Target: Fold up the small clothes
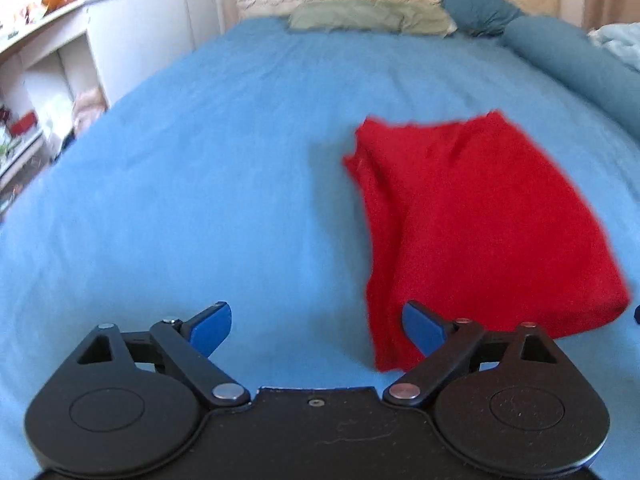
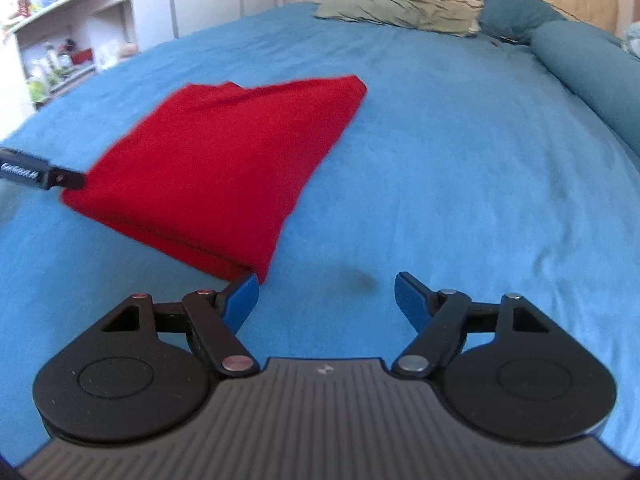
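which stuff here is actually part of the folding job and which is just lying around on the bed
Part of the job:
red garment, already folded over, lying on the blue bedsheet
left gripper, open and empty
right gripper, open and empty

Just lying about:
green pillow
teal pillow
teal bolster
white shelf unit with clutter

Blue-sheeted bed [image 1: 200,160], folded red garment [image 1: 480,216] lying on it, green pillow [image 1: 360,20], teal bolster [image 1: 580,64] at its head.

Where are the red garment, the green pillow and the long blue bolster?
red garment [image 2: 224,152], right wrist view, middle of its folded top.
green pillow [image 2: 400,8], right wrist view, its middle.
long blue bolster [image 1: 576,64], left wrist view, its upper side.
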A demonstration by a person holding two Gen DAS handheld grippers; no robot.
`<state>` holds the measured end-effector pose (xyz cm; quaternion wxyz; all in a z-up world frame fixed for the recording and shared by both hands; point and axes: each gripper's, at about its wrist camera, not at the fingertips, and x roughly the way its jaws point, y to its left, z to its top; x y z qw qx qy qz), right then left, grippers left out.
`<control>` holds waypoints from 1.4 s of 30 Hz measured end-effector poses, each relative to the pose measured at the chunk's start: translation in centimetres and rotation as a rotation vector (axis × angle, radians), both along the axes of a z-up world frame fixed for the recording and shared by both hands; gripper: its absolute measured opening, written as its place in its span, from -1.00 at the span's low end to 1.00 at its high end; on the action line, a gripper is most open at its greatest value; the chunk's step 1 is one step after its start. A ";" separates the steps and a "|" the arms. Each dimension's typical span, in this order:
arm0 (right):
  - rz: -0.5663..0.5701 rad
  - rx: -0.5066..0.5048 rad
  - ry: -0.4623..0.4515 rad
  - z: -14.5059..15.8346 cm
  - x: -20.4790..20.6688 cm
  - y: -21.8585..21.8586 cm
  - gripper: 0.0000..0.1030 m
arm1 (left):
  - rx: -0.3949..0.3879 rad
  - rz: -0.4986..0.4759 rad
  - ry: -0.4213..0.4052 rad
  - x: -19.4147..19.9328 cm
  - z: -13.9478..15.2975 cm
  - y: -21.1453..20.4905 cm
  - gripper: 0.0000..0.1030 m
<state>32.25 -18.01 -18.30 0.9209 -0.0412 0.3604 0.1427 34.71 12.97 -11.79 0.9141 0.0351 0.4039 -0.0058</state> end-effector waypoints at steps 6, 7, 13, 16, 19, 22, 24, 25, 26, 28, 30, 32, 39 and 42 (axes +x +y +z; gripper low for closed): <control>0.037 0.354 0.137 4.5 3.1 -3.5 1.00 | -0.222 -0.128 0.067 4.5 4.2 1.0 1.00; 0.023 0.399 0.160 5.0 4.3 -3.8 1.00 | -0.284 -0.129 0.104 5.9 4.2 1.3 1.00; -0.106 0.606 0.274 4.6 11.5 -4.4 1.00 | -0.432 -0.067 0.242 12.7 1.0 2.5 0.98; -0.149 0.657 0.346 2.6 14.3 -3.7 1.00 | -0.517 -0.028 0.285 13.2 -1.2 3.0 0.84; -0.135 0.574 0.379 1.2 15.8 -1.6 1.00 | -0.543 -0.022 0.306 13.8 -2.6 2.7 0.61; -0.119 0.540 0.391 0.0 16.2 -0.2 0.68 | -0.529 -0.043 0.281 14.1 -2.7 2.2 0.51; -0.124 0.532 0.399 -0.7 16.6 0.6 0.43 | -0.532 -0.057 0.271 14.1 -2.5 2.2 0.14; -0.130 0.514 0.388 -0.8 16.4 0.9 0.23 | -0.558 -0.072 0.277 14.1 -2.6 1.9 -0.27; -0.127 0.497 0.363 -0.5 15.8 1.3 0.08 | -0.564 -0.074 0.273 13.9 -2.6 1.7 -0.37; -0.121 0.489 0.329 -0.1 15.3 1.6 -0.18 | -0.529 -0.083 0.248 13.6 -2.1 1.0 -0.49; -0.117 0.478 0.300 0.7 14.7 1.7 -0.24 | -0.523 -0.085 0.227 13.3 -1.3 0.6 -0.54; -0.108 0.470 0.267 1.8 14.0 1.7 -0.27 | -0.532 -0.088 0.211 12.7 -0.3 0.2 -0.56; -0.060 0.410 0.166 6.9 7.2 0.2 -0.27 | -0.561 -0.144 0.170 6.5 3.6 -4.2 -0.57; -0.044 0.352 0.123 8.5 2.4 -1.5 -0.27 | -0.539 -0.186 0.146 2.6 4.5 -7.1 -0.57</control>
